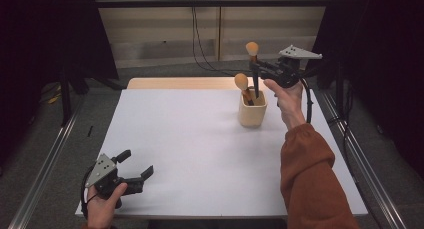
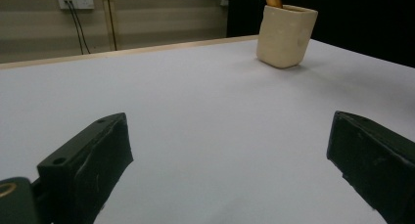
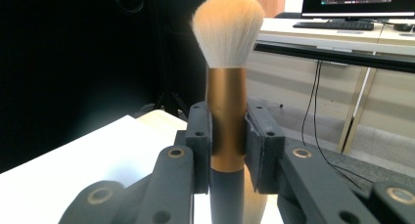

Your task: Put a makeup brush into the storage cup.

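A white table top is seen across the middle of the high view, its surface flat and pale, with a strip of light wood showing along its far edge at the upper centre of the frame. One thing is found standing directly on it: a cream holder, upright, placed right of centre in the upper half of the frame, close to the far edge. In the left gripper view the same holder is seen at the upper right, resting on the white surface, with the wooden edge running behind it.
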Action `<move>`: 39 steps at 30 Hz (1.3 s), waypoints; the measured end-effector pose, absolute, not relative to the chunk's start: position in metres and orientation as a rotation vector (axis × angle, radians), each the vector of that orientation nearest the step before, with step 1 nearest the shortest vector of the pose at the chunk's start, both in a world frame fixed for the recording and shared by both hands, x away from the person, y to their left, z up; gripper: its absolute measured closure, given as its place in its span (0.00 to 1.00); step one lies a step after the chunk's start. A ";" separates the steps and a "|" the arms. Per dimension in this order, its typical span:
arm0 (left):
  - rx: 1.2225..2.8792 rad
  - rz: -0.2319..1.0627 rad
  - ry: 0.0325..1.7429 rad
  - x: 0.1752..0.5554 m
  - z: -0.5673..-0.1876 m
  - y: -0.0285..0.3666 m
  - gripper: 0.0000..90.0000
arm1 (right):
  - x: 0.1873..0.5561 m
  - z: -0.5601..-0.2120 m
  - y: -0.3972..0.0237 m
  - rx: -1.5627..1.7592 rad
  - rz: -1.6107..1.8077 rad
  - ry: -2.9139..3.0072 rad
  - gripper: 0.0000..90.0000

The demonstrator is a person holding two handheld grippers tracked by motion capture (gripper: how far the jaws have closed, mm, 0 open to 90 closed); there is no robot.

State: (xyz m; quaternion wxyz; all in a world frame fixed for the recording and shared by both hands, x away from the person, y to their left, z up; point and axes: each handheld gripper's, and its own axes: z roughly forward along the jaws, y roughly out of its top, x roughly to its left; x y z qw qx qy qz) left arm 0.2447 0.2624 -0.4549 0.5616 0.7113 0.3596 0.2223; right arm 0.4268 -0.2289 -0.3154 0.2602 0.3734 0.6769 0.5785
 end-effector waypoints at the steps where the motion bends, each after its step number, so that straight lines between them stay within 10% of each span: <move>1: 1.676 0.524 0.847 0.245 -0.455 0.263 0.03 | 0.428 -0.317 -0.229 1.018 1.569 1.828 0.83; 39: 1.690 0.528 0.847 0.245 -0.455 0.263 0.03 | 0.430 -0.370 -0.244 1.097 1.514 1.849 0.83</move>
